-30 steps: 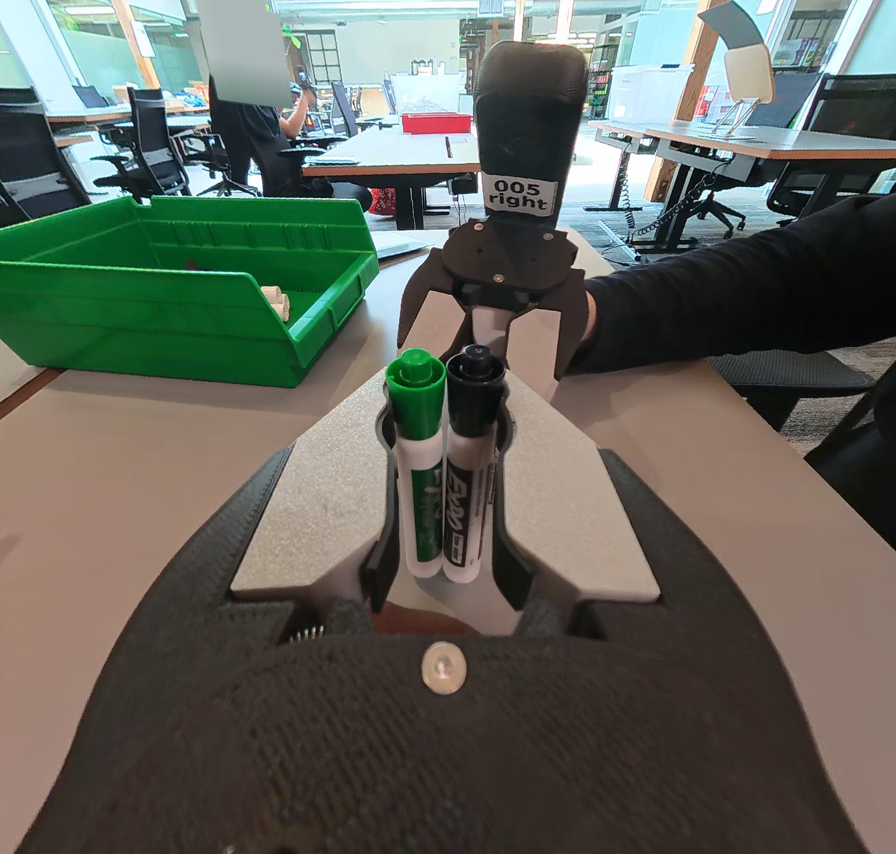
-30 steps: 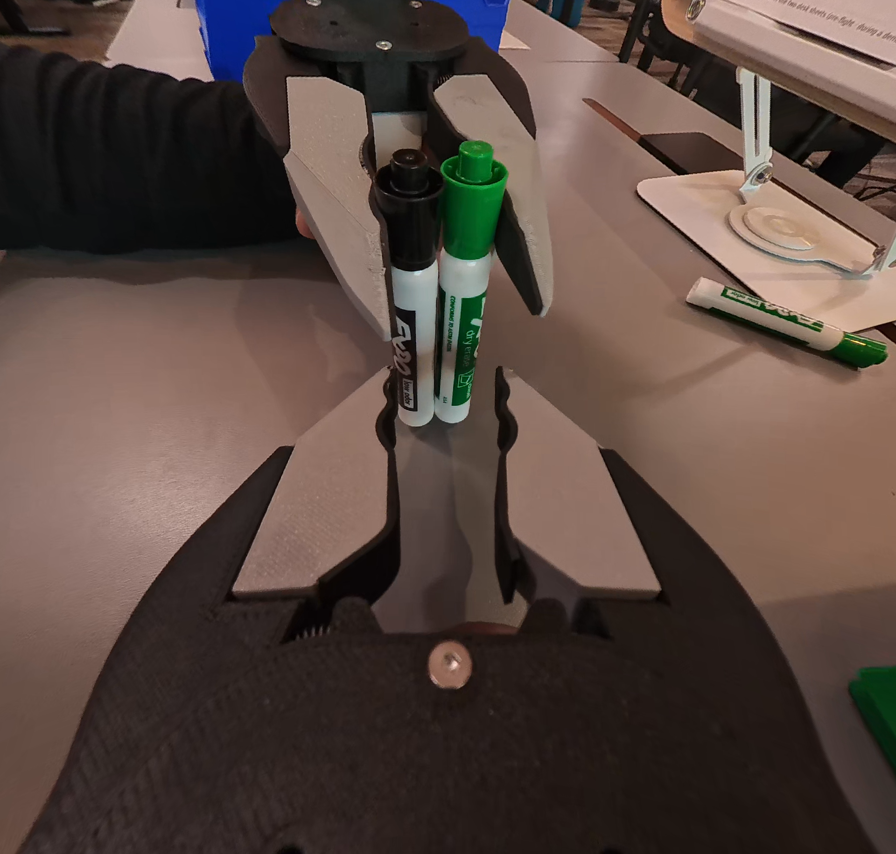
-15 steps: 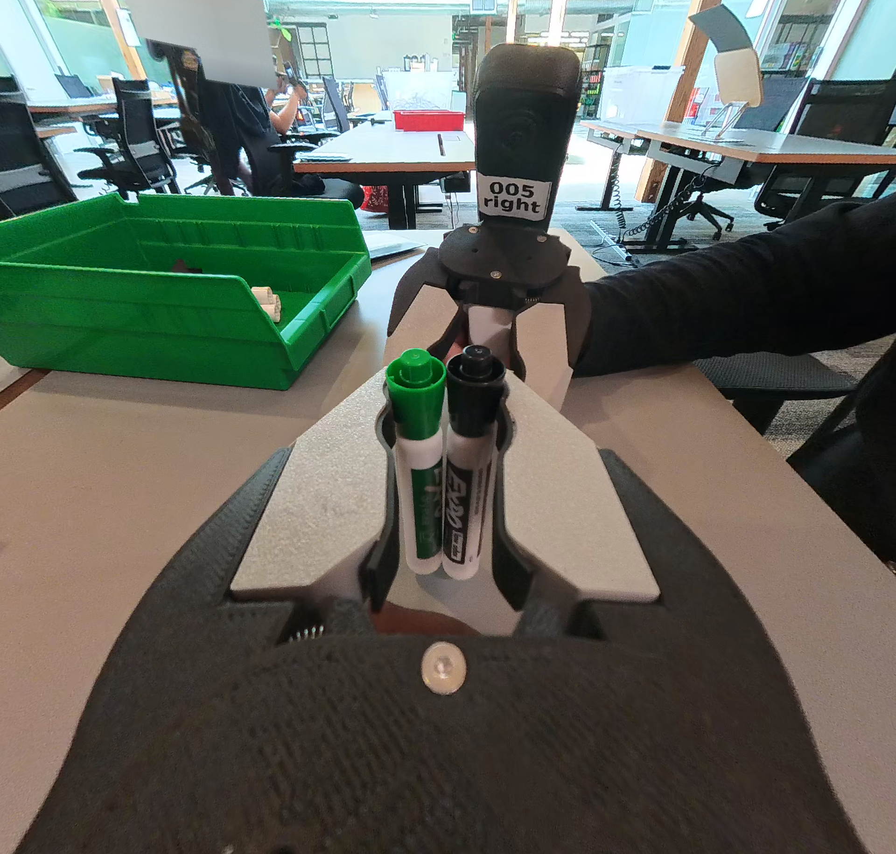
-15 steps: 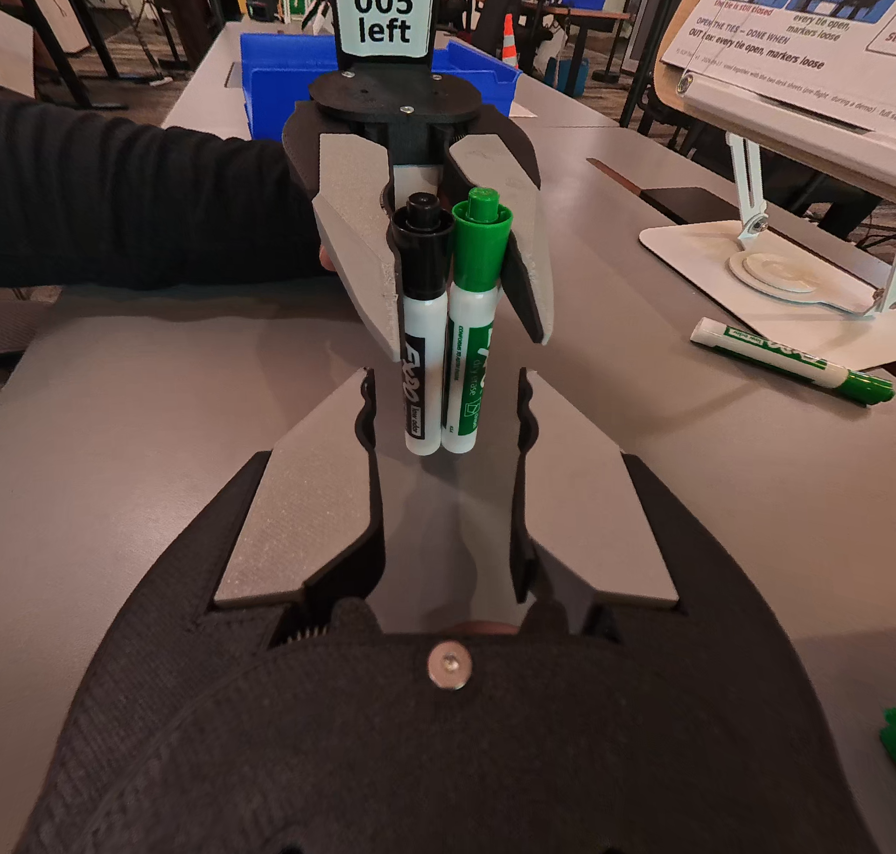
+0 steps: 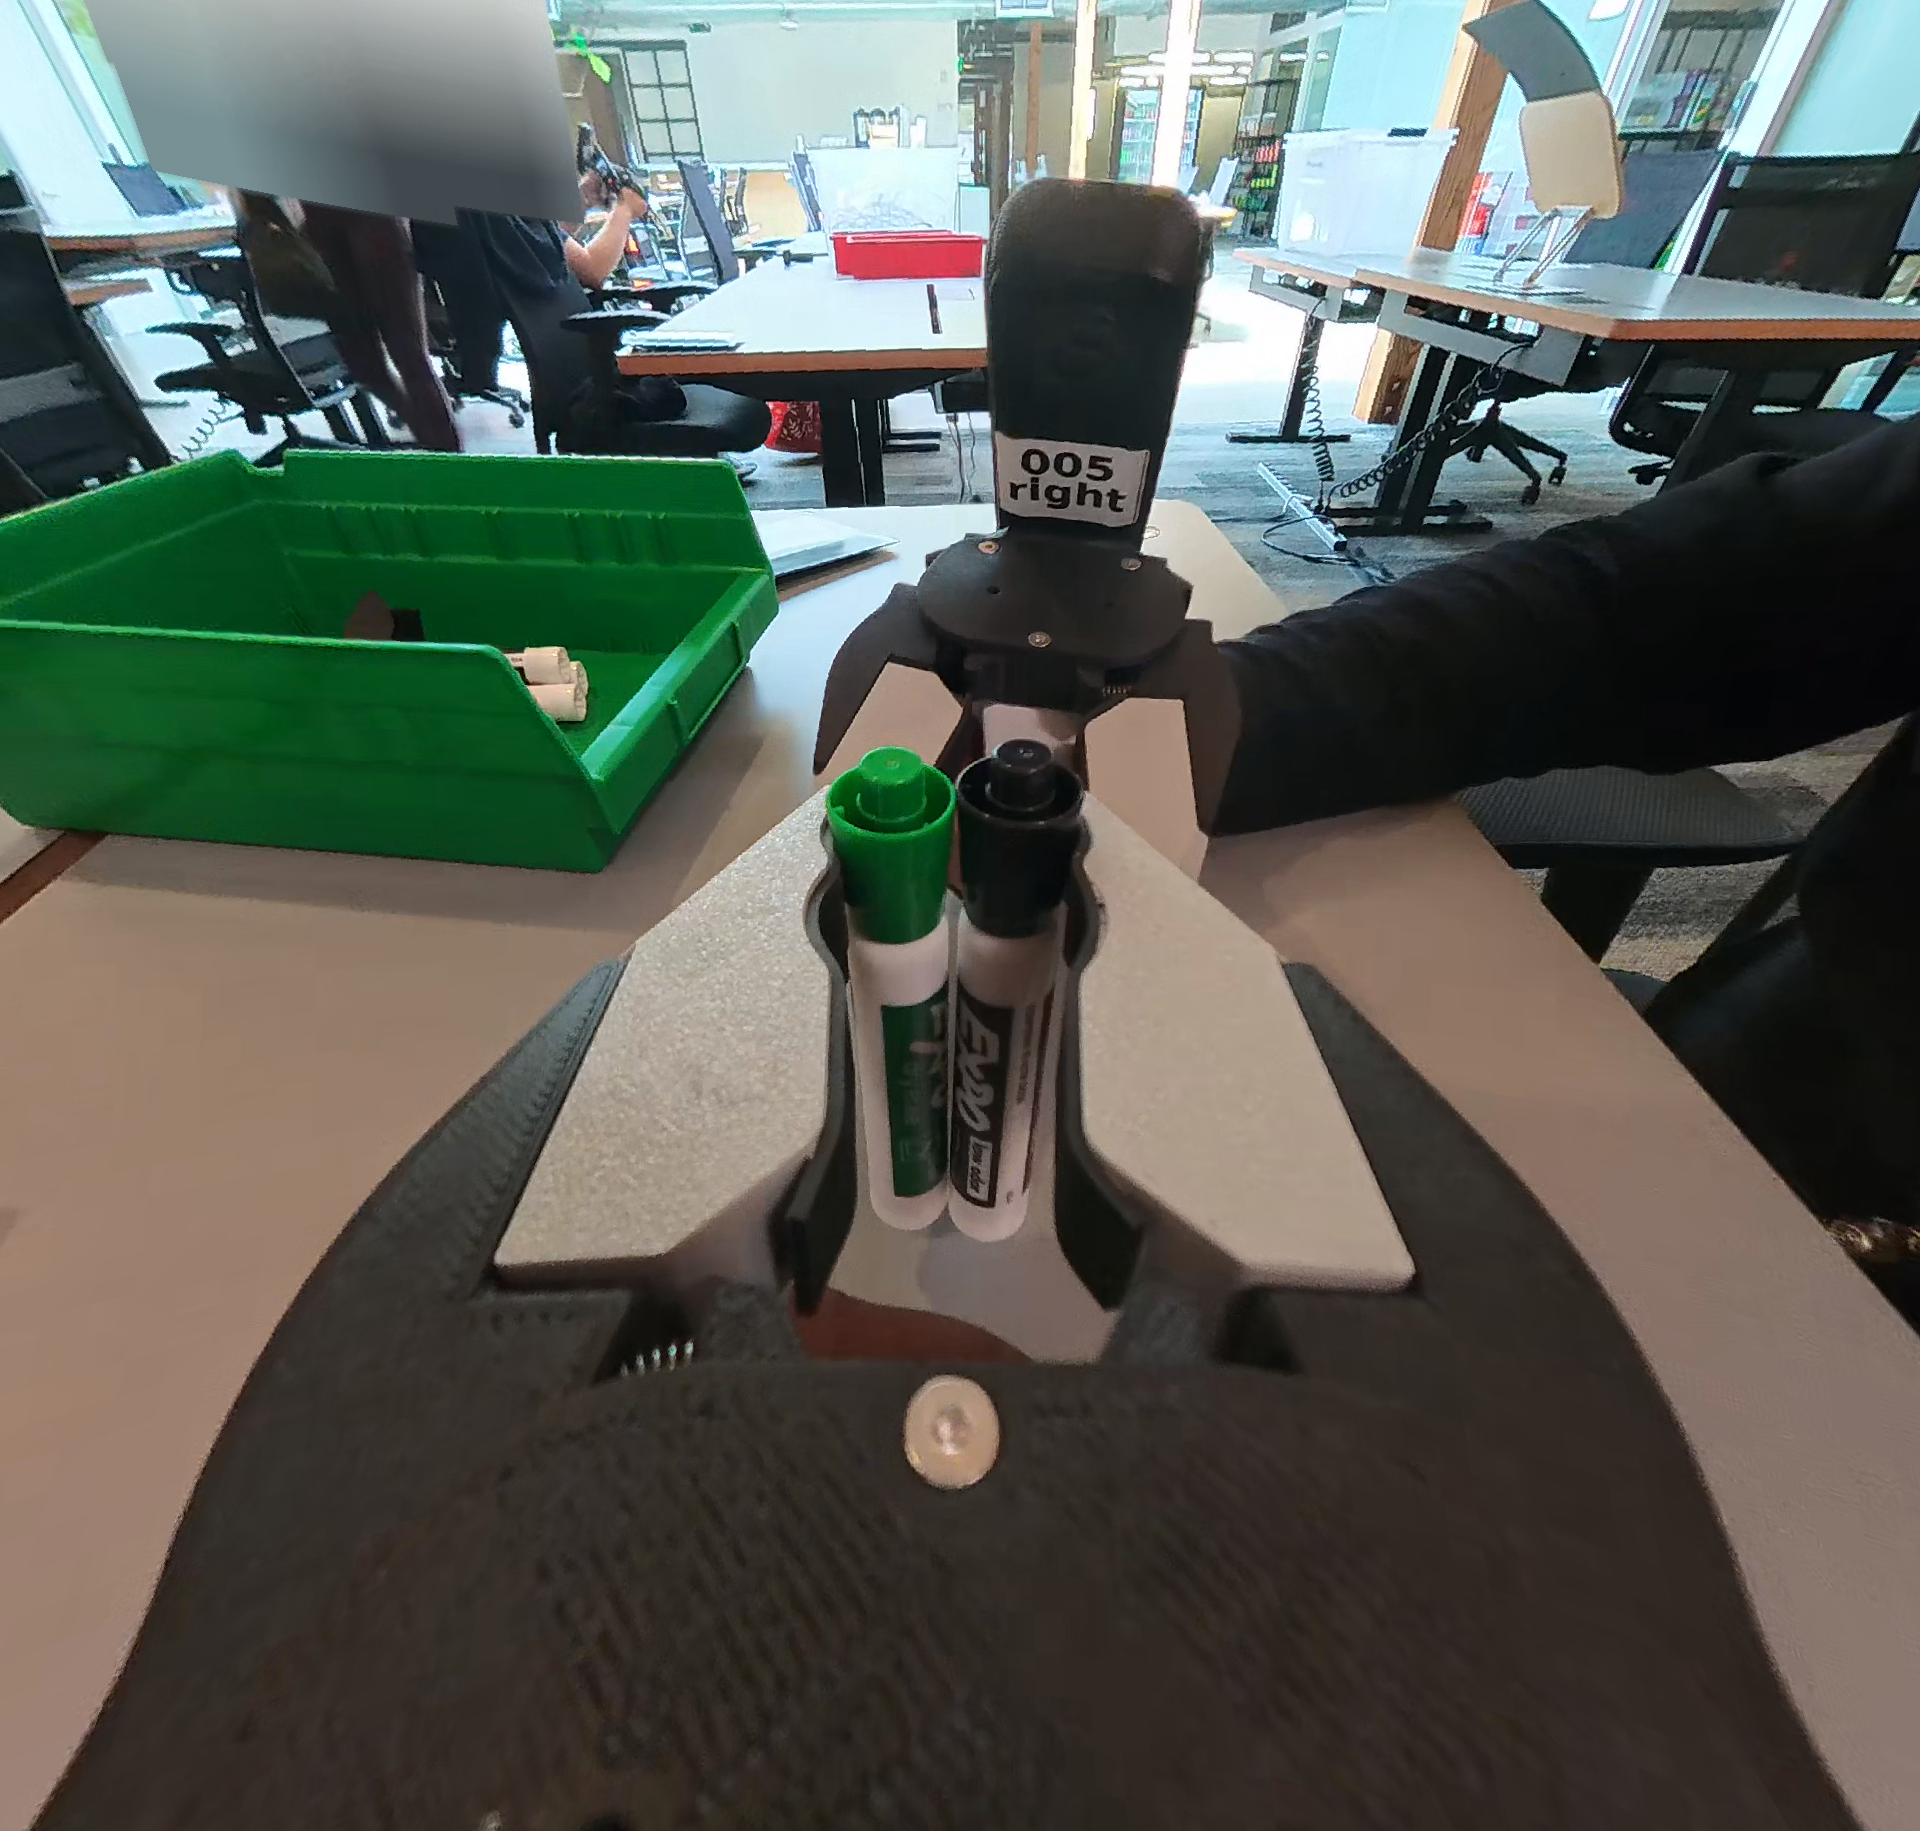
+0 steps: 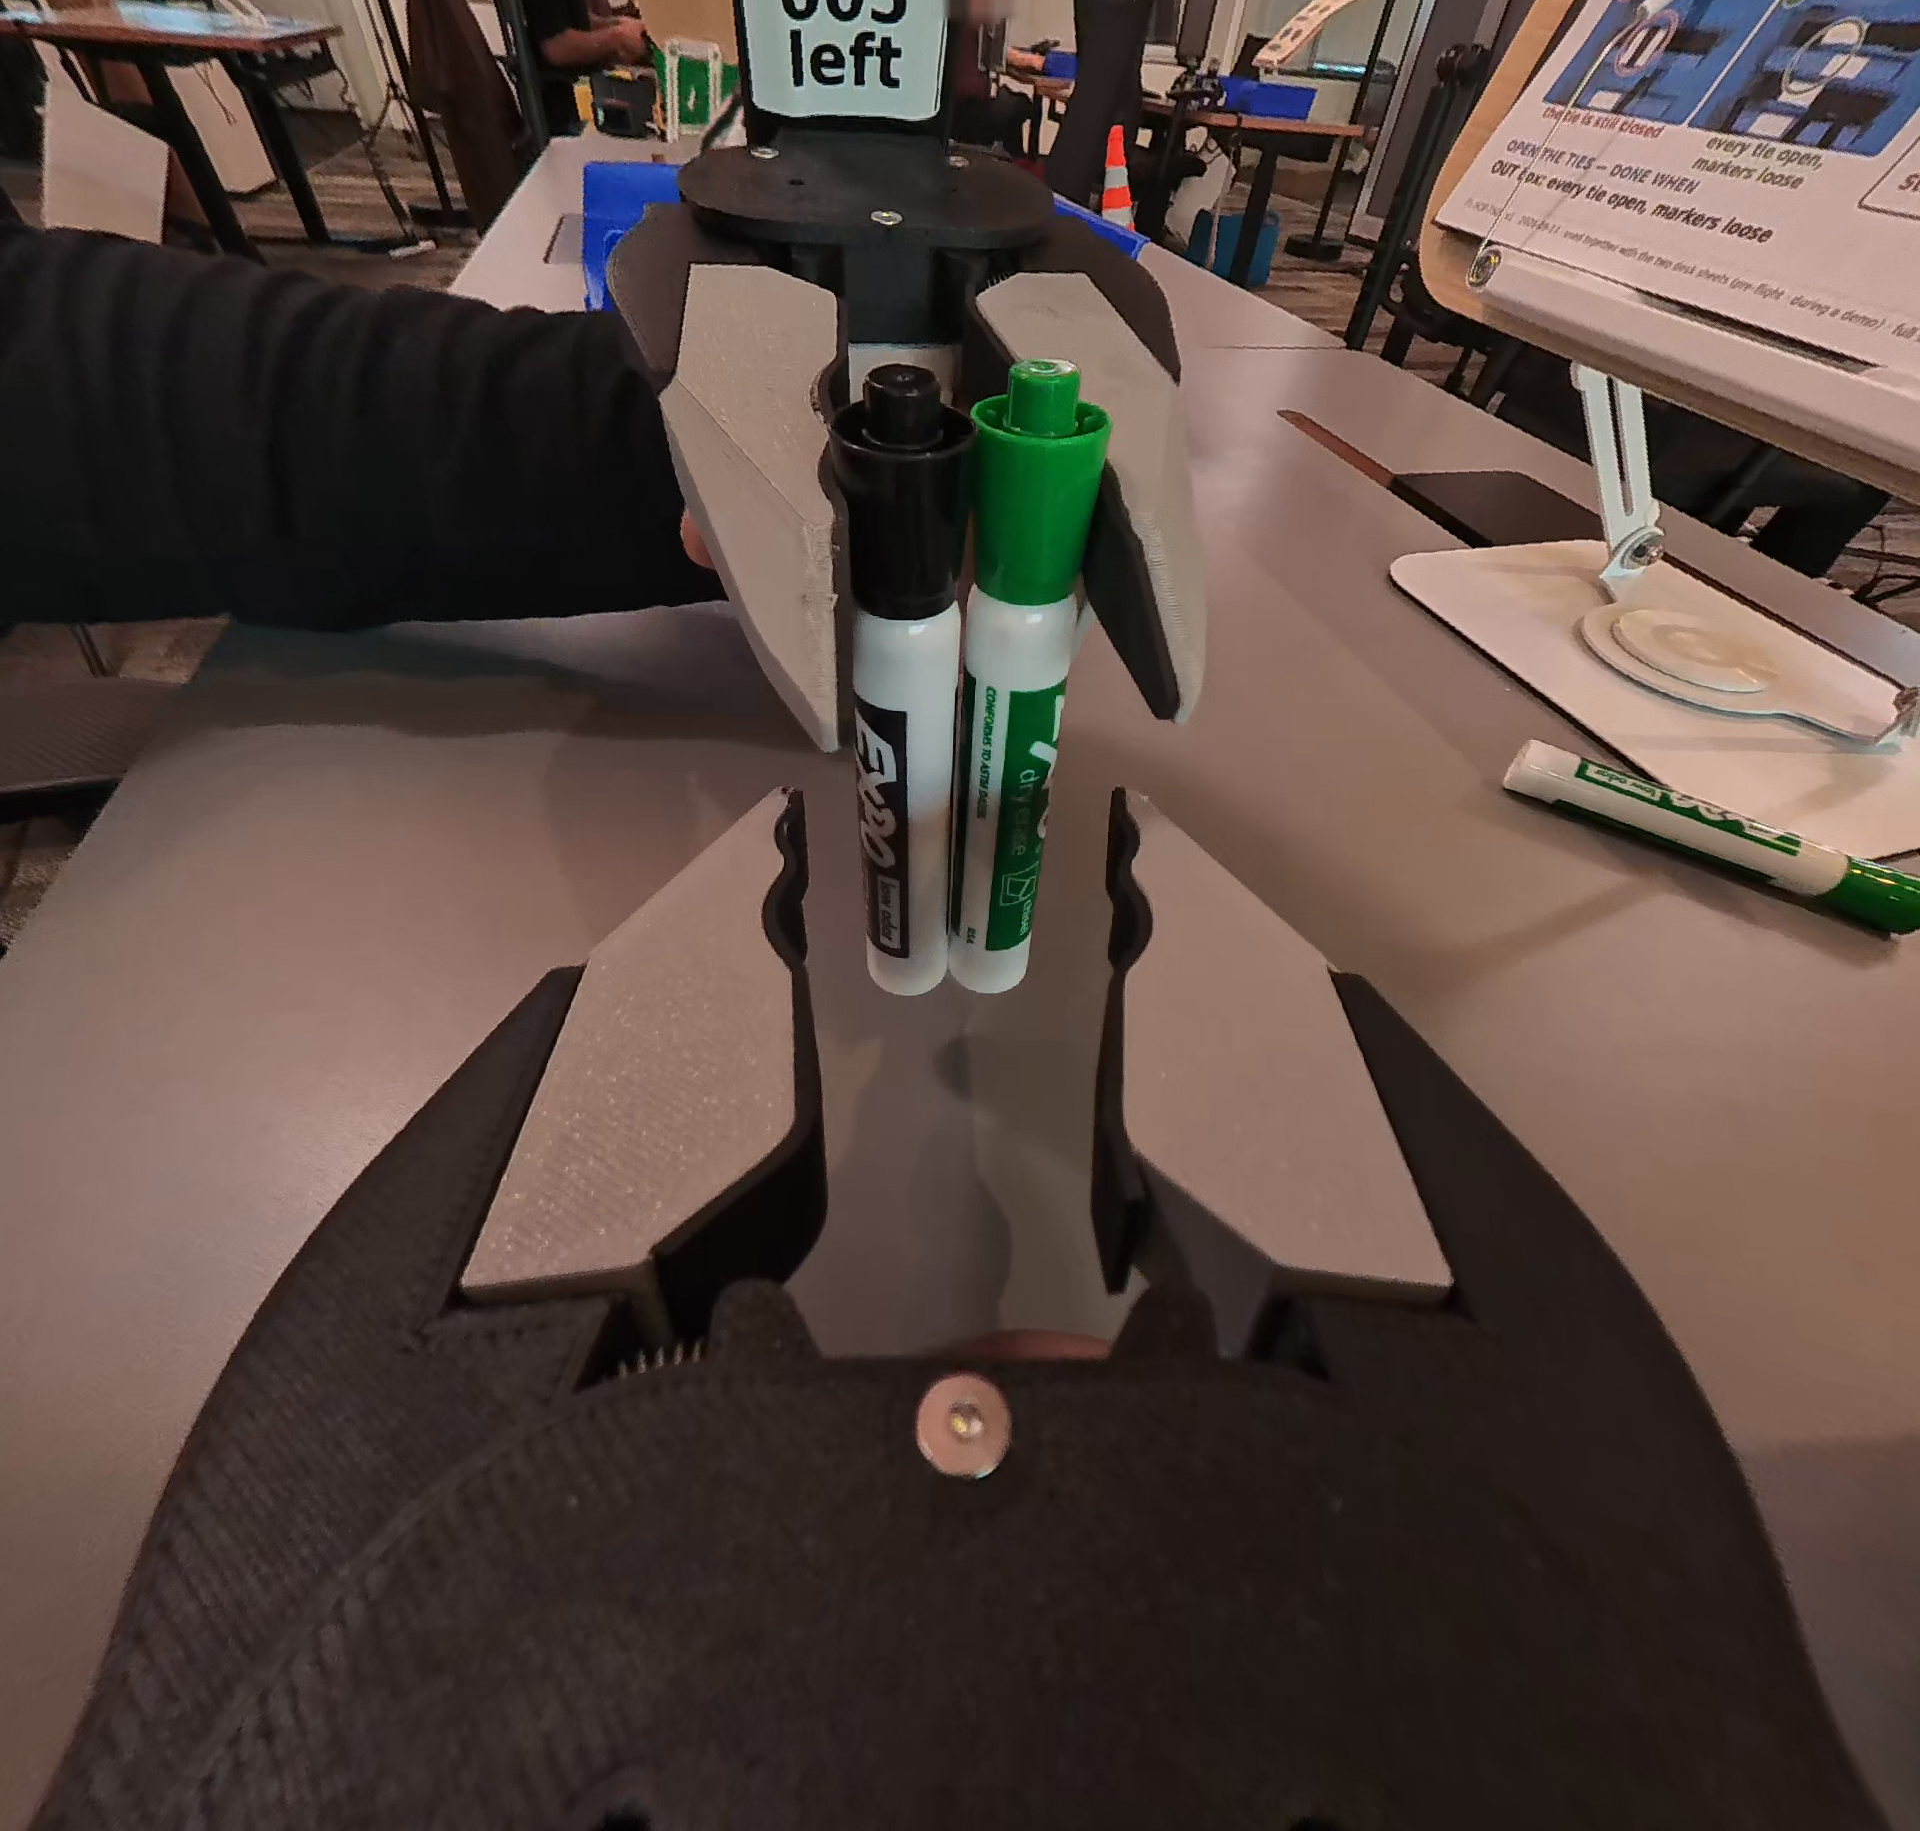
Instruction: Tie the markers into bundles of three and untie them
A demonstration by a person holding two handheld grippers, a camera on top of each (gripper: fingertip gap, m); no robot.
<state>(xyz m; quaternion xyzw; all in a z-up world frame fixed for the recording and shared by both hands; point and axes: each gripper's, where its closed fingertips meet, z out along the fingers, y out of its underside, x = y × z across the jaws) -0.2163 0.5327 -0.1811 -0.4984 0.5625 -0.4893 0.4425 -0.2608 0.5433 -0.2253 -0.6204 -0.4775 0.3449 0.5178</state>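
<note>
The left gripper (image 5: 956, 908) is clamped on two markers standing side by side at the centre of the left wrist view, its pads pressing on their capped ends. The green-capped marker (image 5: 896, 960) sits on the left of the pair and the black-capped marker (image 5: 1010, 971) on the right, their white barrels running down the frame between the fingers. In the right wrist view the same pair hangs from that gripper at upper centre, black one left, green one right.

The right gripper (image 6: 956, 867) stands open at the centre of its own view: its fingers (image 6: 665, 1033) flank the lower ends of the two barrels with a clear gap on each side, touching neither.

From left to right in the left wrist view: a green bin (image 5: 312, 701) at middle left with white marker ends showing inside, the held pair at centre, and a dark sleeve (image 5: 1558, 638) at right. At the right edge of the right wrist view a loose green marker (image 6: 1714, 846) lies on the grey table (image 6: 312, 898), below a white stand (image 6: 1662, 628).
</note>
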